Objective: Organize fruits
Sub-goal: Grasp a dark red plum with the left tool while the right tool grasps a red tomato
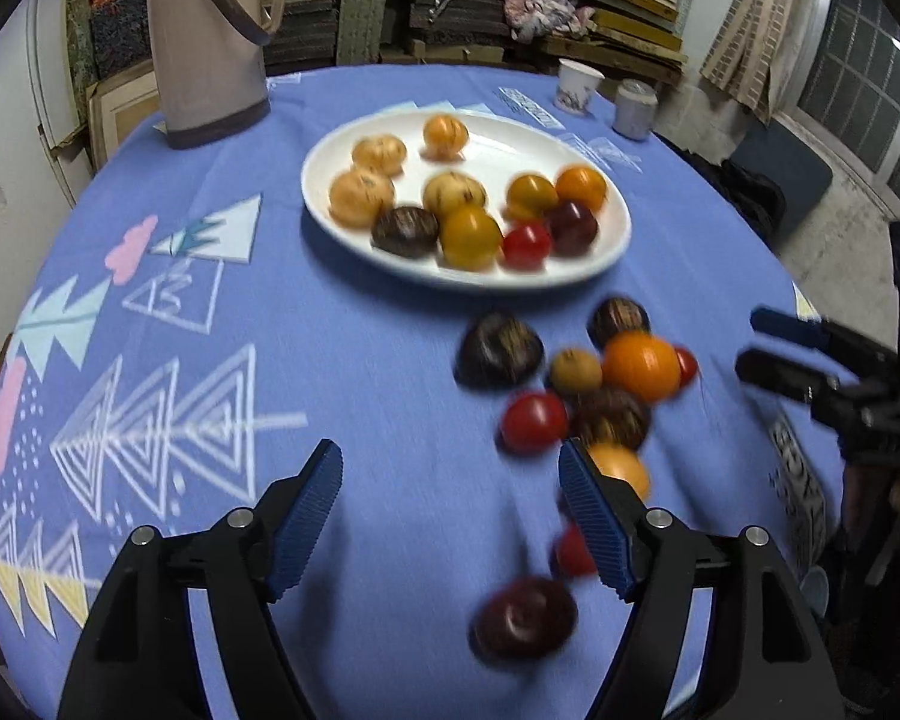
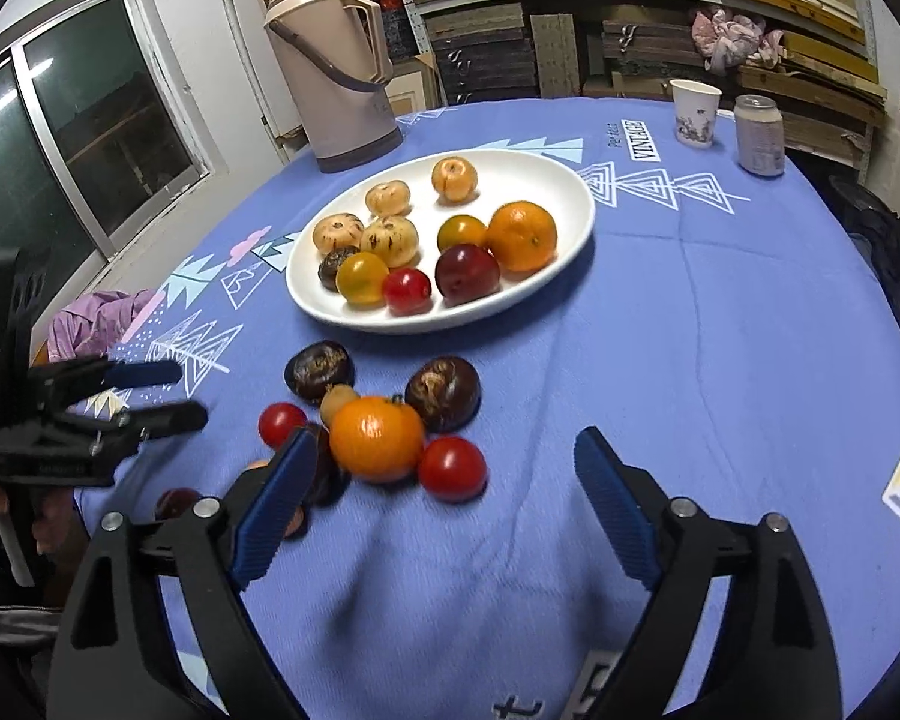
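Round table covered by a blue patterned tablecloth (image 2: 660,360), seen from both wrist cameras. At far left of the right wrist view, a crumpled lilac cloth (image 2: 99,324) lies at the table's edge, and the left gripper (image 2: 177,390) reaches in from the side, jaws apart with nothing between them; in its own view the left gripper (image 1: 450,468) likewise stands open above bare cloth, its right finger in front of part of the loose fruit. Behind, at the table's far left, stands a beige thermos jug (image 2: 336,72), upright. Centre: a white oval plate (image 2: 561,180) holds sorted fruit, with pale speckled fruits (image 2: 390,237) toward its left, a dark wrinkled fruit (image 2: 333,264) and a yellow tomato (image 2: 363,279) at the near left rim, a red tomato (image 2: 407,291) and a dark plum (image 2: 467,273) at the near edge, and an orange (image 2: 522,235) at right. Nearer the cameras, an unsorted cluster lies on the tablecloth, apart from the plate: a large orange fruit (image 2: 377,438) touched by two dark wrinkled fruits (image 2: 443,393), with red tomatoes (image 2: 453,468) just beside it. The right gripper (image 2: 444,480) is open wide and empty, the cluster lying beyond its left finger. Far right: a paper cup (image 2: 696,113) and a can (image 2: 761,133), upright, near each other.
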Demonstrator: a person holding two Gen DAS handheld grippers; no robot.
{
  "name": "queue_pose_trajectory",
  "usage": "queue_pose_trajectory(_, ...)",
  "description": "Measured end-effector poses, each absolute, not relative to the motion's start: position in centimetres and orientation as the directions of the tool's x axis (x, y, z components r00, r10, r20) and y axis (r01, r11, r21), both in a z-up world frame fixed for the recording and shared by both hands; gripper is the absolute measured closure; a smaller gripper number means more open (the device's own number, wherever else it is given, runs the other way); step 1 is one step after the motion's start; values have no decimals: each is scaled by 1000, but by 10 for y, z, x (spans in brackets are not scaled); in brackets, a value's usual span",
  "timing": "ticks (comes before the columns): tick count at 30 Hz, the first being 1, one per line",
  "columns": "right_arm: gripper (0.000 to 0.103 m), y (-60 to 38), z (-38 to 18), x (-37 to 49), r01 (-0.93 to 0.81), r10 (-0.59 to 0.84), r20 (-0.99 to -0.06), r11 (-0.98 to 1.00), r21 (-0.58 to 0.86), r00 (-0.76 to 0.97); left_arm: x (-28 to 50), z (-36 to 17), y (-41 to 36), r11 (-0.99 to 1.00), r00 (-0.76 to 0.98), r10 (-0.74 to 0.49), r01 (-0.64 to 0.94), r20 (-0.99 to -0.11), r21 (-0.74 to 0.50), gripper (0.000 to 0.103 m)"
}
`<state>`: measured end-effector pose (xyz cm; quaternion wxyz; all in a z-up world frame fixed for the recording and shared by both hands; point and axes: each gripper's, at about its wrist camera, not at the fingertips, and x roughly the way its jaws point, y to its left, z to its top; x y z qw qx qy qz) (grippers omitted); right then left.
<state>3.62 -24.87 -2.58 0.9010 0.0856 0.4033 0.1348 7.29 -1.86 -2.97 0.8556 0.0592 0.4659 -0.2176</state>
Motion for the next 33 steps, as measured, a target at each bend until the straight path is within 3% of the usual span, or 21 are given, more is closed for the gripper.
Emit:
queue_pose_trajectory(19, 16, -246, -37, 19, -169, 313, -722, 949, 267, 616, 38, -52, -21, 869, 409, -345, 480, -845, -123, 28)
queue_pose_trajectory(21, 16, -245, -38, 19, -171, 314, -725, 949, 266, 614, 39, -56, -19, 873, 398, -335, 473, -854, -122, 32)
queue_pose_trajectory(23, 16, -244, -39, 20, -171, 309, -727, 950, 260, 614, 40, -62, -18, 873, 369, -335, 469, -867, -138, 45)
queue_pose_trajectory(27, 16, -241, -41, 21, -169, 276, -740, 961, 219, 613, 39, -67, -18, 871, 366, -335, 473, -868, -137, 53)
queue_pose_trajectory(28, 16, -239, -41, 21, -174, 266, -746, 964, 202, 610, 38, -67, -19, 865, 360, -350, 479, -865, -151, 65)
queue_pose_trajectory(33, 16, -225, -49, 24, -199, 175, -785, 978, 68, 595, 37, -67, -21, 861, 371, -346, 490, -862, -135, 65)
